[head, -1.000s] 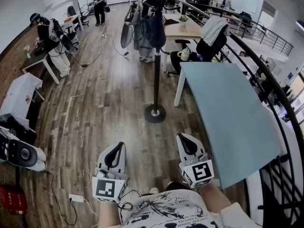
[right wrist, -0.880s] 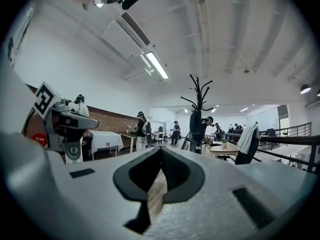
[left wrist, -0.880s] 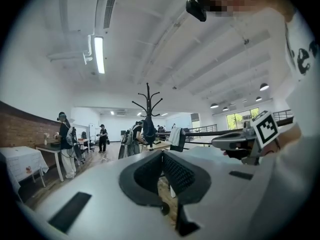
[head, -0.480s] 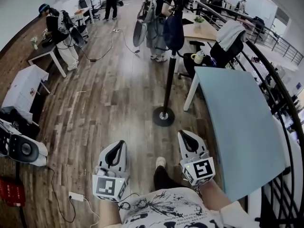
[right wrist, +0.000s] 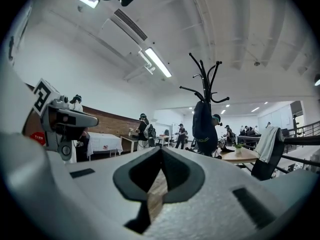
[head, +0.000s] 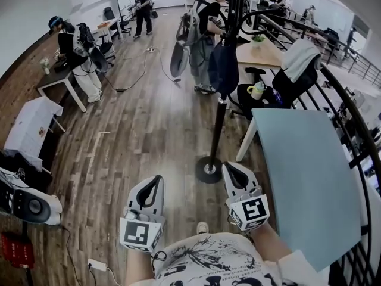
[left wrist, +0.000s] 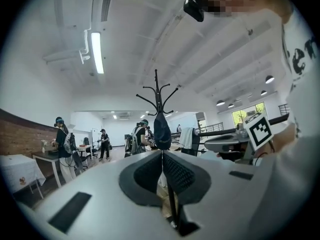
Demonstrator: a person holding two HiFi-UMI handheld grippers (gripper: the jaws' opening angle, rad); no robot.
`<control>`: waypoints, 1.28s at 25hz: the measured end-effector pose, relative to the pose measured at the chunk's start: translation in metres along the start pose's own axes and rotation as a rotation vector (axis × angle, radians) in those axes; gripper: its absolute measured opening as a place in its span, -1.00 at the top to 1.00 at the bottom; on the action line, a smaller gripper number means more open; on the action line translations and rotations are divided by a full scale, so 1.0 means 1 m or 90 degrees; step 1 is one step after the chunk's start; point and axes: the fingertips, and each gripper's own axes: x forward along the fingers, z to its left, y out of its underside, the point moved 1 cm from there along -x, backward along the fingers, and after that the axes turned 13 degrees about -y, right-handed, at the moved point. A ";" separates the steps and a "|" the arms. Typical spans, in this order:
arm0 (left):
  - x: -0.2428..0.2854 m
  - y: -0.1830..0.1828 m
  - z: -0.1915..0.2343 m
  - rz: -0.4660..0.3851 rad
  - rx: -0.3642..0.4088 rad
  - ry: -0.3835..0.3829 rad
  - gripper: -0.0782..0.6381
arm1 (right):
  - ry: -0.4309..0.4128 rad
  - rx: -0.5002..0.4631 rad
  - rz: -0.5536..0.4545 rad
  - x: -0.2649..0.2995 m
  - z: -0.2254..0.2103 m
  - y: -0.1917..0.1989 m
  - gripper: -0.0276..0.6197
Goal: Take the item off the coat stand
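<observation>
A black coat stand (head: pixel 219 121) rises from a round base (head: pixel 209 168) on the wood floor, just ahead of me. A dark blue bag-like item (head: pixel 224 67) hangs from its hooks. In the left gripper view the item (left wrist: pixel 162 129) hangs straight ahead below the hooks. In the right gripper view the item (right wrist: pixel 202 126) hangs a little right of centre. My left gripper (head: pixel 156 182) is shut and holds nothing, left of the base. My right gripper (head: pixel 230 170) is shut and holds nothing, close beside the base. Neither touches the stand.
A light blue table (head: pixel 303 171) stands at the right, with a black railing (head: pixel 351 130) beyond it. A chair draped with white cloth (head: pixel 297 61) sits behind the stand. Several people stand at the back and left. A white-covered table (head: pixel 27 124) and cables lie at the left.
The stand and its base have come nearer to both grippers as the person walked forward. Both grippers stay shut, held low in front.
</observation>
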 end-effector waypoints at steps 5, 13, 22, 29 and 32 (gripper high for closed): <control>0.069 0.007 0.000 0.004 -0.009 -0.001 0.77 | 0.006 -0.008 0.007 0.034 -0.053 0.009 0.93; 0.166 0.014 0.000 0.005 -0.018 0.054 0.77 | 0.068 -0.028 -0.012 0.084 -0.123 -0.005 0.93; 0.289 0.006 0.037 -0.021 -0.014 0.170 0.77 | 0.174 -0.049 -0.021 0.166 -0.178 -0.024 0.92; 0.373 -0.007 0.057 -0.050 0.002 0.270 0.77 | 0.279 -0.087 -0.066 0.214 -0.216 -0.066 0.35; 0.401 -0.003 0.063 -0.052 0.000 0.299 0.77 | 0.303 -0.088 -0.059 0.243 -0.241 -0.070 0.09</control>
